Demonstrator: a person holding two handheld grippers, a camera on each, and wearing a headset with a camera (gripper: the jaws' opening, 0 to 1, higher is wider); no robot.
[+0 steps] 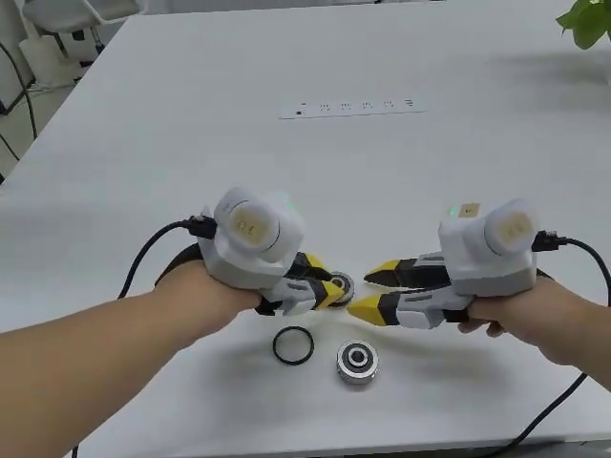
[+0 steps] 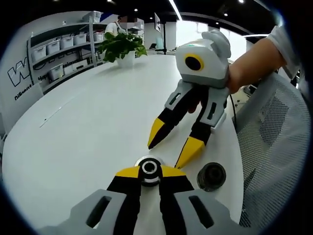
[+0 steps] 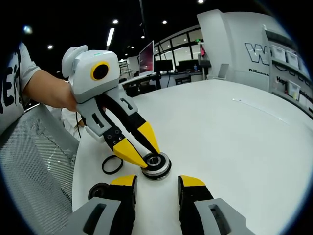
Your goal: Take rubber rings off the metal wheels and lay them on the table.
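The left gripper [image 1: 326, 288] is clamped on a metal wheel [image 3: 160, 169]; the right gripper [image 1: 359, 292] (jaws apart) faces it, one rubber ring [image 1: 293, 344] lying on the table [image 1: 286, 172].

I read the table [image 1: 191, 114] as smooth, matt white with a faint sheen. The free wheel [image 1: 357, 362] and the gripped wheel [image 3: 155, 164] are bright polished metal, and the loose ring [image 1: 293, 344] is dull black rubber. The left gripper [image 1: 332, 289] and right gripper [image 1: 360, 292] look like smooth satin plastic.
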